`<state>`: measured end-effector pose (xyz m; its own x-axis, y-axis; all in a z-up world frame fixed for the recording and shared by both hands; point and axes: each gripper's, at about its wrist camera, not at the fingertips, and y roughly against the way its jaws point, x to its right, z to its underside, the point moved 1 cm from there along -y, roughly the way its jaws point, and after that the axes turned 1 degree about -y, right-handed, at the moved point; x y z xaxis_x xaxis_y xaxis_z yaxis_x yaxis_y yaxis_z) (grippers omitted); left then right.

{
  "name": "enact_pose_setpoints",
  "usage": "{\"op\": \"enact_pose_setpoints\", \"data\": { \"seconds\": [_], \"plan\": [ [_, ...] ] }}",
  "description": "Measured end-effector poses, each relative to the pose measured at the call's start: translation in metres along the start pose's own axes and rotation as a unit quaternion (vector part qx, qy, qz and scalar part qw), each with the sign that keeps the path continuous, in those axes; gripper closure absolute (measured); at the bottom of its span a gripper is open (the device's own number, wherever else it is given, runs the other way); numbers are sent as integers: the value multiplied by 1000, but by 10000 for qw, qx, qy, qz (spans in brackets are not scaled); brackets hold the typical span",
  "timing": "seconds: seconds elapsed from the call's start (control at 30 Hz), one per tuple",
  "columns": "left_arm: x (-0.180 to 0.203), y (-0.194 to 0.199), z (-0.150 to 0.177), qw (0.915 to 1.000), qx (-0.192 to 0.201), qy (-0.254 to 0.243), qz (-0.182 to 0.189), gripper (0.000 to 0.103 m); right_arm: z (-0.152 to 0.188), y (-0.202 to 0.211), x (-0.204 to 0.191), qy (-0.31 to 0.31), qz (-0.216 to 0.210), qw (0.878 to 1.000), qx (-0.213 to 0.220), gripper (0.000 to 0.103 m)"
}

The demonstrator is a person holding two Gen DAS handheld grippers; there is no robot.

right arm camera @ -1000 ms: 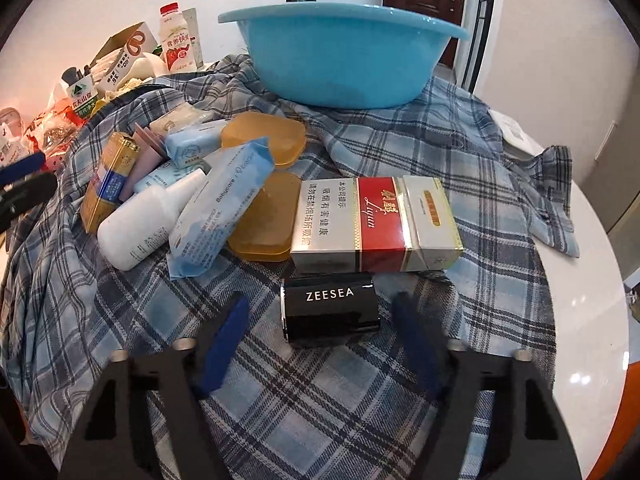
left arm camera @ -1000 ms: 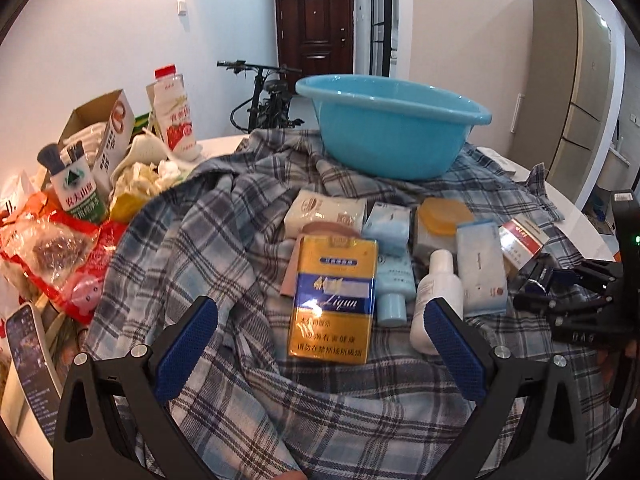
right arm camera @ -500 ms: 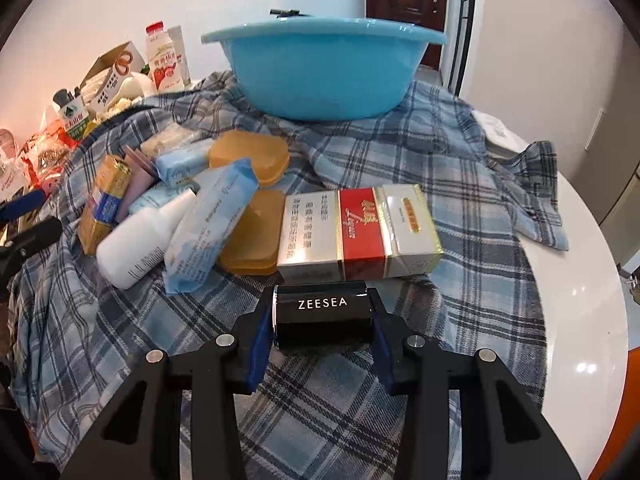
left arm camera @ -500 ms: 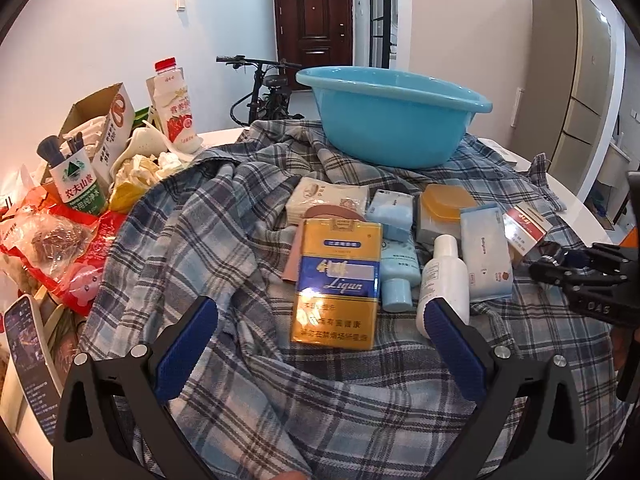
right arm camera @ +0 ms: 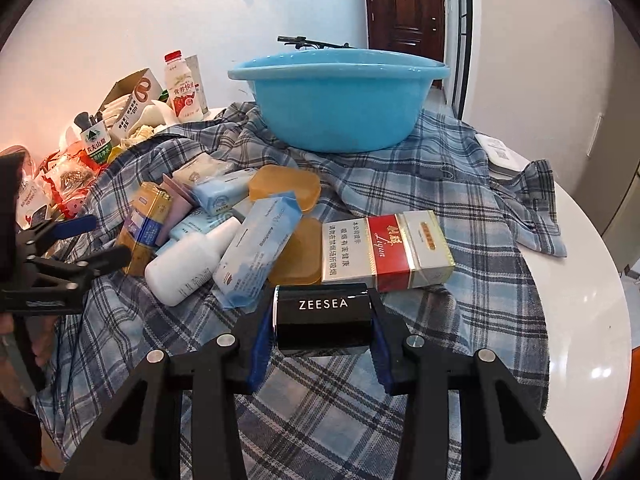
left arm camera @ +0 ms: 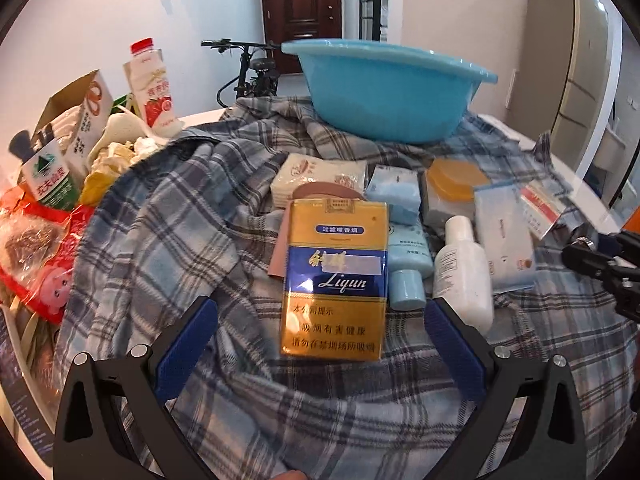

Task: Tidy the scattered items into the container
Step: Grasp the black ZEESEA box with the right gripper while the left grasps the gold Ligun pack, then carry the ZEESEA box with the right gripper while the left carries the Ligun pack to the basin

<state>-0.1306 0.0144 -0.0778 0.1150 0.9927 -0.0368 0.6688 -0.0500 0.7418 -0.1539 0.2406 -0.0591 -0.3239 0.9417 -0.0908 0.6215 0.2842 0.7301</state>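
Black ZEESEA box (right arm camera: pixel 322 316) sits crosswise between the blue pads of the right claw (right arm camera: pixel 320 330), both pads pressed on its short ends; claw clenched on it, white lettering facing the camera. Whether the box is clear of the plaid cloth (right arm camera: pixel 400 200) under it cannot be told.

Just beyond the right claw: red-and-white Liqun carton (right arm camera: pixel 386 250), lying flat, long side toward the claw. Ahead and to the left of that claw: two amber soap cases (right arm camera: pixel 298 250), a pale blue tissue pack (right arm camera: pixel 256 248) leaning across them, a white bottle (right arm camera: pixel 188 266) on its side. Farther ahead, well apart from the claw, the blue basin (right arm camera: pixel 336 104) stands upright on the cloth at the far side of the round white surface (right arm camera: pixel 580 280).

Left claw (left arm camera: pixel 320 344) is released, pads spread wide, nothing between them touching. Gold-and-blue Liqun carton (left arm camera: pixel 336 280) lies flat just ahead, centred in the gap, its near end about level with the fingertips. Right of it: a small blue tube (left arm camera: pixel 406 264) with cap toward the claw, then the same white bottle (left arm camera: pixel 464 276). Beyond the carton: a cream packet (left arm camera: pixel 320 176) and a light blue packet (left arm camera: pixel 394 192).

Far left of the left claw, off the cloth: a heap of snack bags (left arm camera: pixel 36 248), a cardboard box (left arm camera: pixel 76 116), a strawberry milk bottle (left arm camera: pixel 150 88). Behind the basin: a bicycle (left arm camera: pixel 252 68) and a dark door (left arm camera: pixel 300 12).
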Motion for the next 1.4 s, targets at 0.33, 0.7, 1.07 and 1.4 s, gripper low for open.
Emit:
{"op": "enact_pose_setpoints", "data": {
  "seconds": [0.33, 0.7, 1.07, 1.4],
  "plan": [
    [-2, -20, -1, 9996, -197, 152, 142, 9, 1, 0, 1, -81, -62, 9999, 44, 59],
    [2, -13, -1, 9993, -115, 87, 353, 52, 0, 0, -7, -54, -53, 10000, 59, 59],
    [3, 26, -20, 9990, 420, 9, 146, 51, -10, 16, -17, 66, -42, 9996, 271, 59],
    [13, 59, -42, 9964, 829, -170, 107, 51, -27, 41, -30, 126, -36, 9981, 595, 59]
  ]
}}
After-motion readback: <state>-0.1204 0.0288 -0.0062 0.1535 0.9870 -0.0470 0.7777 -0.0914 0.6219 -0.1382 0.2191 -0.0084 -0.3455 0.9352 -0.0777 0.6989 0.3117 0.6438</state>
